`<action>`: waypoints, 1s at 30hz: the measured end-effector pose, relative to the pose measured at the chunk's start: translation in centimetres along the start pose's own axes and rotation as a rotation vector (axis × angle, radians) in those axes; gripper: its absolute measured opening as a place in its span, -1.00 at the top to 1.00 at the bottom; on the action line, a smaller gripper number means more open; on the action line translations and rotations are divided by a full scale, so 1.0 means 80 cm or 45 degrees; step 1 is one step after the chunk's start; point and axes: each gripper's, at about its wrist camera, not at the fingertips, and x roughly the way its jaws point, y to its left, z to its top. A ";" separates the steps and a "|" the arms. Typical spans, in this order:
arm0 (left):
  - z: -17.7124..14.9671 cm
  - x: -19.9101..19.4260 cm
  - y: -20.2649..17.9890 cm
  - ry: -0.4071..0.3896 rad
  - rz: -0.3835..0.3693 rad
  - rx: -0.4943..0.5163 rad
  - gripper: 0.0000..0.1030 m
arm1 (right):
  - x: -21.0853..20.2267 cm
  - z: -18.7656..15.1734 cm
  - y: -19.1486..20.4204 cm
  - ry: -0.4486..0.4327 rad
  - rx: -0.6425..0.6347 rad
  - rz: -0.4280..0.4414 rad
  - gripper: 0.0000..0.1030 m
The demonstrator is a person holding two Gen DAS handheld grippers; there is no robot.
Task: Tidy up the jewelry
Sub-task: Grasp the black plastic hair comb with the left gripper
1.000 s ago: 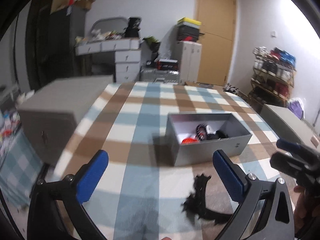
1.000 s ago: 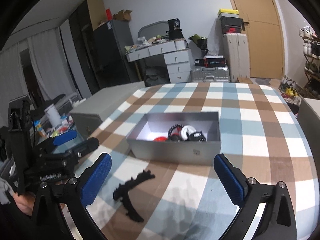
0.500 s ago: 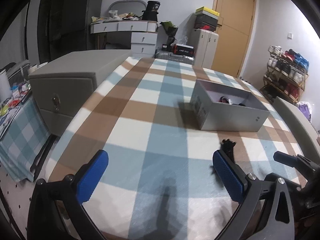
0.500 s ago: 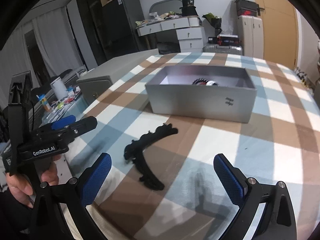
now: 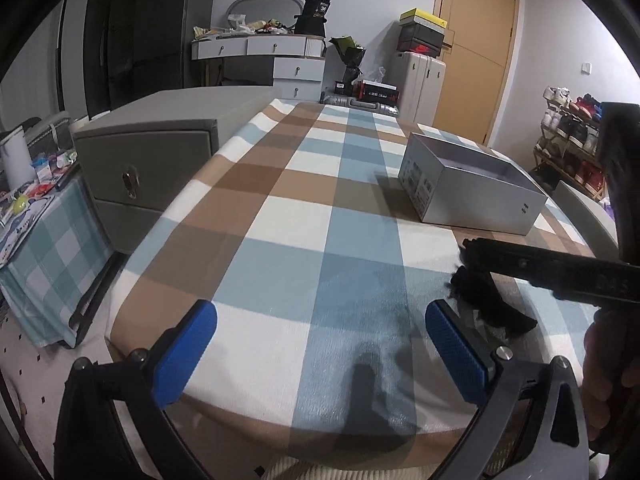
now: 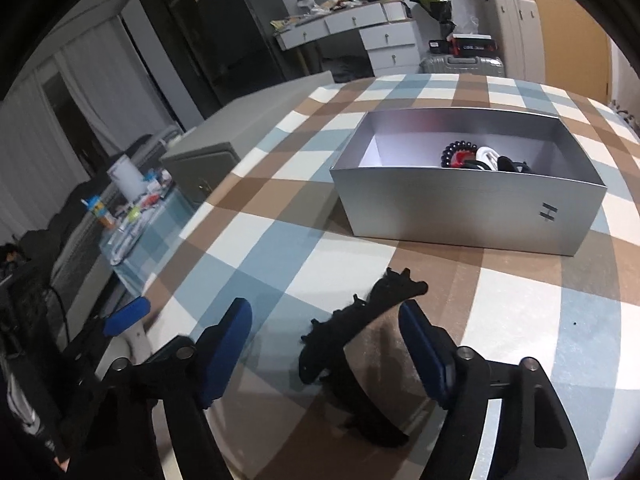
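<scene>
The right claw [image 6: 324, 344] stands over a black toothed hair clip [image 6: 360, 320], its blue pads apart on either side of the clip and not pressing it; its jaws have just been closing. The left claw [image 5: 320, 344] hangs wide apart with nothing between its pads, only cloth below.

The clip lies on a desk covered in a blue, brown and white checked cloth [image 5: 280, 240]. Beyond it, a little apart, sits an open silver box [image 6: 460, 208] holding a dark bead bracelet [image 6: 458, 148] and other small pieces. Left of the desk stands a grey cabinet [image 5: 152, 152]; behind are a white dresser [image 5: 280, 52], a suitcase [image 5: 424, 84], a wooden door [image 5: 476, 40] and a shoe rack [image 5: 572, 128].

A second ago both claws were higher and the clip lay ahead of the right pads, not between them.
</scene>
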 end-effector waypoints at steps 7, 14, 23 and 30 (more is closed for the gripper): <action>-0.002 -0.002 -0.002 0.000 -0.030 0.002 -0.98 | 0.016 -0.001 0.006 0.063 -0.027 -0.146 0.15; -0.003 -0.003 -0.004 0.002 -0.045 0.011 -0.98 | 0.015 -0.003 0.013 0.062 -0.082 -0.221 0.55; -0.001 -0.001 -0.013 0.018 -0.047 0.030 -0.98 | -0.003 -0.005 0.002 0.005 -0.043 -0.188 0.64; 0.001 0.003 -0.035 0.048 -0.071 0.101 -0.98 | -0.026 -0.007 -0.016 -0.054 0.016 -0.149 0.65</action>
